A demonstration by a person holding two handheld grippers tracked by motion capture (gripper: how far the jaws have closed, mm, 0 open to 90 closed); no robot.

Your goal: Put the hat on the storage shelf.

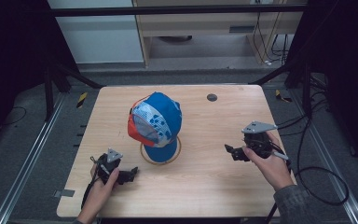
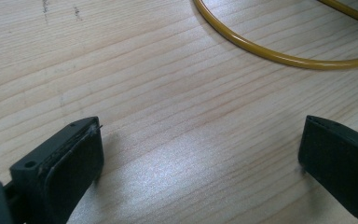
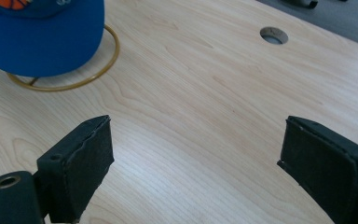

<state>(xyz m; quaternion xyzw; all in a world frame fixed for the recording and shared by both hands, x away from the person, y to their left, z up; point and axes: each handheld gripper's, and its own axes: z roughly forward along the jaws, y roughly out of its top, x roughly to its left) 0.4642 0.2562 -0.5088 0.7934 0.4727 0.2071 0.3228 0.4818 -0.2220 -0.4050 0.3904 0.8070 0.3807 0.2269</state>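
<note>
A blue, white and orange cap [image 1: 156, 123] sits on a stand with a yellow ring base [image 1: 177, 151] in the middle of the wooden table [image 1: 205, 186]. The left gripper [image 1: 131, 175] rests low at the table's front left, a short way from the ring base [image 2: 279, 57], jaws wide apart with nothing between them. At the right, the right gripper [image 1: 230, 151] is held above the table, open and empty. Its view shows the cap's blue brim [image 3: 42, 39] over the ring [image 3: 100, 70] at upper left.
A round cable hole [image 1: 211, 97] lies in the table's far right part, also seen as a hole [image 3: 273, 35] in the right gripper view. Black cables [image 1: 317, 177] trail off the table's right side. Metal rails and dark floor surround the table.
</note>
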